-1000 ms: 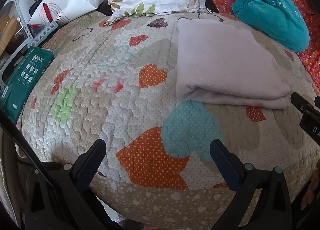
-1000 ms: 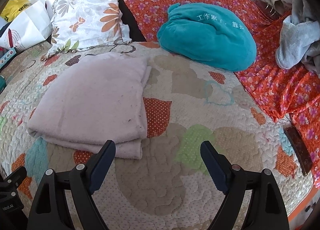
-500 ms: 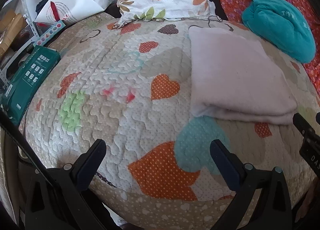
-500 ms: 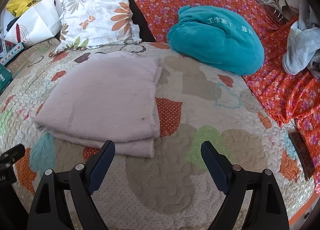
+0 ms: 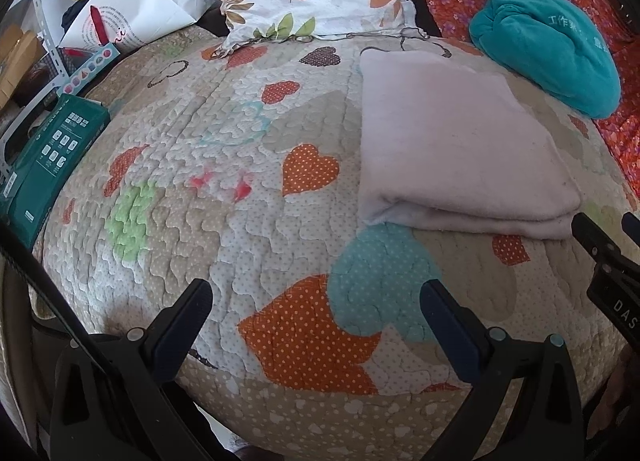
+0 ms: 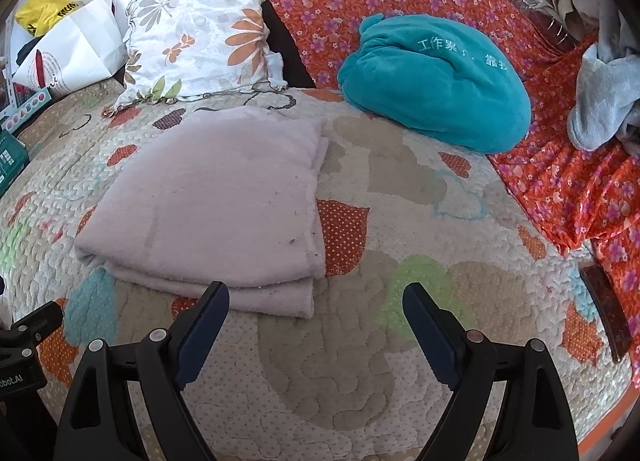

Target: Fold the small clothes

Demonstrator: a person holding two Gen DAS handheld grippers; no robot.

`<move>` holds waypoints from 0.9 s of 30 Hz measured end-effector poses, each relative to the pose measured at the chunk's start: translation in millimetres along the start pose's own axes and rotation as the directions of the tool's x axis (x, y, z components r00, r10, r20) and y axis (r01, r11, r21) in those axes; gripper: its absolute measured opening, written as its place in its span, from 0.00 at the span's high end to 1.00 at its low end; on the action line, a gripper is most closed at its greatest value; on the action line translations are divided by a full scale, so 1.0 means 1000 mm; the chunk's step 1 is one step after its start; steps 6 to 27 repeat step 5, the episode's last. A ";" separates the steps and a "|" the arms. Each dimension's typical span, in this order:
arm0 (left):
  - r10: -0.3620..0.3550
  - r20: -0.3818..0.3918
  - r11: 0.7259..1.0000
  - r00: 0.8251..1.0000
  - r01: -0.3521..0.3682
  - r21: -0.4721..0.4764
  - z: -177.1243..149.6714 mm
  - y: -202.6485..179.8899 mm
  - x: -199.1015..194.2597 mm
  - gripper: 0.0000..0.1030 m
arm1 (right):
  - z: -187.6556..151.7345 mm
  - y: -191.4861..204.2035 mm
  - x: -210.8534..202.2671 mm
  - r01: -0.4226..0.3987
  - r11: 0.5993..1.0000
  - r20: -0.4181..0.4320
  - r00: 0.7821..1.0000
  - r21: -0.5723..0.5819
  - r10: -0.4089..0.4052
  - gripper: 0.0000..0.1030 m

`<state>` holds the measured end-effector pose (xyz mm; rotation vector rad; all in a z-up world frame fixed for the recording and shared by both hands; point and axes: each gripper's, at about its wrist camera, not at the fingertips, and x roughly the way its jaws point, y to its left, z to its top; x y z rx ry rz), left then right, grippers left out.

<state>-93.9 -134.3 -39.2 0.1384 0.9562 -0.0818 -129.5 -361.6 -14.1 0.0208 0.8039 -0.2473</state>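
Pale pink fleece garment [image 5: 460, 141], folded into a flat rectangle of several layers, lying on a quilted bedspread with coloured polka-dot hearts [image 5: 224, 189]; stacked edges of the fold facing the cameras. Left gripper [image 5: 316, 301] released, jaws spread wide above an orange heart patch, holding nothing, apart from the garment and to its left. Right gripper [image 6: 316, 301] likewise released and holding nothing, jaws spread; left fingertip [image 6: 212, 301] just in front of the near right corner of the same garment [image 6: 216, 205], contact not determinable. Behind the garment, a white floral-print pillow [image 6: 200, 37]; to its right, a teal plush bundle with embroidered characters [image 6: 436, 85] on an orange-red flowered cloth [image 6: 560, 189]. At far left, a dark green printed carton [image 5: 44, 157] beside the bedspread edge and a white paper bag [image 5: 136, 9] beyond it.
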 end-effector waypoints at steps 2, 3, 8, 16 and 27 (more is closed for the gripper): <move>0.002 0.001 1.000 1.000 -0.002 0.000 0.000 0.000 0.000 0.00 | 0.000 0.001 0.000 -0.003 1.000 0.000 1.000 -0.004 0.003 0.11; 0.003 0.001 1.000 1.000 -0.003 -0.001 0.000 0.000 0.000 0.00 | -0.001 0.002 0.000 -0.004 1.000 0.000 1.000 -0.007 0.004 0.11; 0.000 -0.007 1.000 1.000 0.000 -0.008 0.000 0.002 0.001 0.00 | -0.001 0.003 0.000 -0.003 1.000 0.001 1.000 -0.013 0.003 0.11; 0.000 -0.007 1.000 1.000 0.000 -0.008 0.000 0.002 0.001 0.00 | -0.001 0.003 0.000 -0.003 1.000 0.001 1.000 -0.013 0.003 0.11; 0.000 -0.007 1.000 1.000 0.000 -0.008 0.000 0.002 0.001 0.00 | -0.001 0.003 0.000 -0.003 1.000 0.001 1.000 -0.013 0.003 0.11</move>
